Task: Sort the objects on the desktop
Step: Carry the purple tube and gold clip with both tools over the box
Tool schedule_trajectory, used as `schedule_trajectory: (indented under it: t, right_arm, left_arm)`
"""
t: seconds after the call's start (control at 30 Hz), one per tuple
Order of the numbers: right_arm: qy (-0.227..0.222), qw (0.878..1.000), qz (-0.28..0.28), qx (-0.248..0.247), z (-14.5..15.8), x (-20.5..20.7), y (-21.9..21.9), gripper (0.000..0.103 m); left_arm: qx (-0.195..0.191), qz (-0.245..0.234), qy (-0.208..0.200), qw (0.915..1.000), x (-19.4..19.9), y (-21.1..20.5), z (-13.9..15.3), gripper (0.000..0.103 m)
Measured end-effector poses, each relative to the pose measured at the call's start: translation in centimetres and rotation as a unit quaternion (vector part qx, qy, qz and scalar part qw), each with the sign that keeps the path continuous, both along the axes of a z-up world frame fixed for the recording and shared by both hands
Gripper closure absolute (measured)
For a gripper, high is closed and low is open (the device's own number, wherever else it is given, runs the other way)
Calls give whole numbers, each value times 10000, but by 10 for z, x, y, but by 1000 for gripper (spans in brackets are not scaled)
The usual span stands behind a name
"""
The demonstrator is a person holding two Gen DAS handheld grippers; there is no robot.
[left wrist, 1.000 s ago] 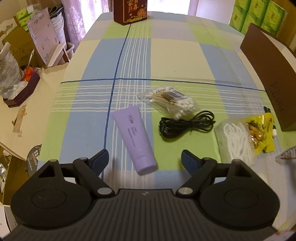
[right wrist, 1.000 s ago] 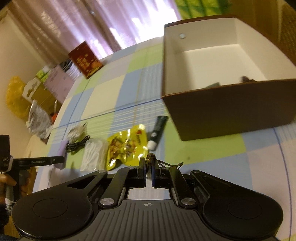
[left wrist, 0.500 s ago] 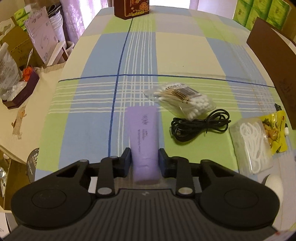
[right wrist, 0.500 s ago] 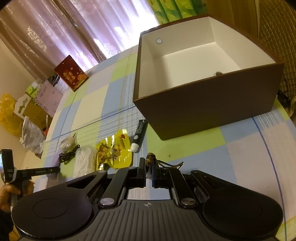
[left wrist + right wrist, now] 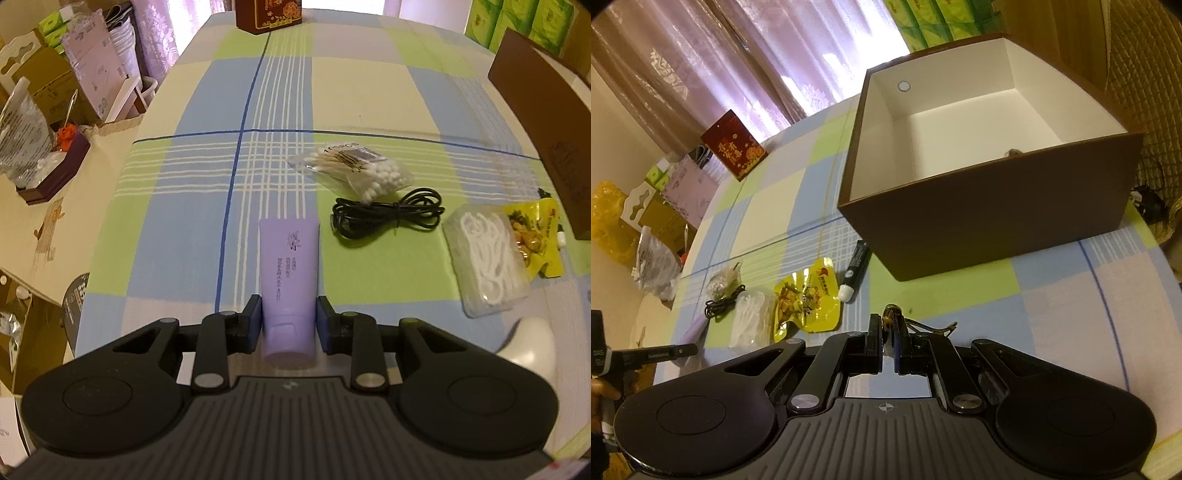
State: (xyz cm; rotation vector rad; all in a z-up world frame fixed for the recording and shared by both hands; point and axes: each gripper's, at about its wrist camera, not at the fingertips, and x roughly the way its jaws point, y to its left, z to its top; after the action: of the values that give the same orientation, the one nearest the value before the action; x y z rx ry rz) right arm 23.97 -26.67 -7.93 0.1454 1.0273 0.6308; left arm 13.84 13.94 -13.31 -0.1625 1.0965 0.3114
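My left gripper (image 5: 289, 322) is shut on a purple tube (image 5: 289, 269) lying on the checked tablecloth, gripping it near the cap end. Beyond it lie a bag of cotton swabs (image 5: 354, 170), a coiled black cable (image 5: 388, 214), a clear box of white floss picks (image 5: 484, 258) and a yellow snack pouch (image 5: 535, 236). My right gripper (image 5: 886, 339) is shut on a small brass-coloured metal clip (image 5: 894, 318), held above the table in front of the brown open box (image 5: 990, 218). A black-and-white tube (image 5: 856, 271) lies beside the box.
A red carton (image 5: 269, 14) stands at the table's far end. Cluttered boxes and bags (image 5: 48, 122) sit on a side surface to the left. Green tissue packs (image 5: 517, 18) are stacked behind the brown box. A small object (image 5: 1013, 152) lies inside the box.
My left gripper moved forward and closed on the purple tube, which now lies straight between the fingers. My right gripper, still holding the clip, rose and moved nearer the brown box.
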Motion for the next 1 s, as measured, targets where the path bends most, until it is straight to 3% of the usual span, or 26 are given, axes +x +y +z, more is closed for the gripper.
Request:
schedule_trajectory:
  t: [0.33, 0.67, 0.9, 1.0]
  right_arm:
    - [22, 9999, 106, 23, -1, 3, -27, 101]
    - [92, 9998, 163, -62, -4, 4, -42, 101]
    - [110, 9999, 90, -76, -4, -2, -45, 101]
    - [121, 9999, 51, -69, -4, -3, -44, 101]
  left_arm:
    - [-18, 122, -115, 9999, -25, -23, 22, 78]
    - [-84, 440, 112, 9989, -47, -32, 6, 76]
    - [12, 283, 186, 9994, -33, -27, -8, 70]
    - [-38, 211, 148, 9997, -31, -23, -8, 73]
